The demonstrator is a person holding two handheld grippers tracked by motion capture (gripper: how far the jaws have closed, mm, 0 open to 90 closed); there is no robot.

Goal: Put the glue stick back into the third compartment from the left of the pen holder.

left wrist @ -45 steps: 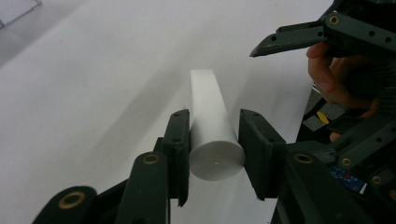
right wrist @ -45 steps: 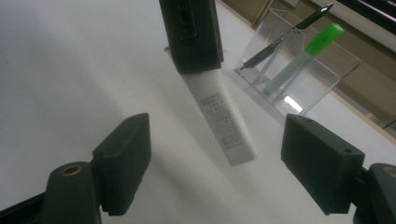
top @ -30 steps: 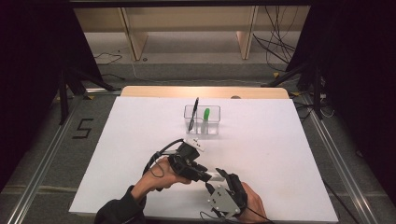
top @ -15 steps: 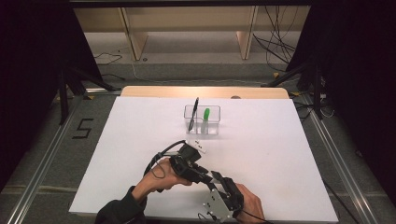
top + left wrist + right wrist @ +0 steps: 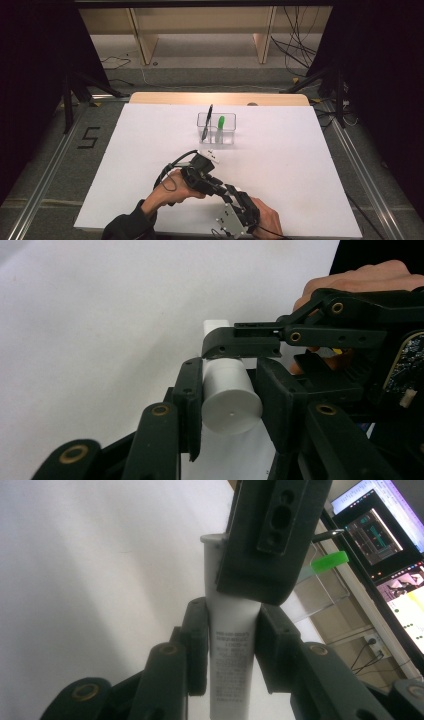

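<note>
grippers (image 5: 220,187) clamp white tube (image 5: 227,395) near table's (image 5: 300,165) front edge

The white tube (image 5: 230,645) looks like smooth matt plastic, with a matt cap (image 5: 231,407). The gripper jaws are black matt plastic with brass-coloured rivets. The holder (image 5: 216,128), upper centre of the frame, is clear glossy plastic.

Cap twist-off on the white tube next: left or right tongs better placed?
Left, probably. The left tongs already sit around the cap. The right tongs, which have just been closing, clamp the white tube by its printed body, so they suit steadying it.
</note>
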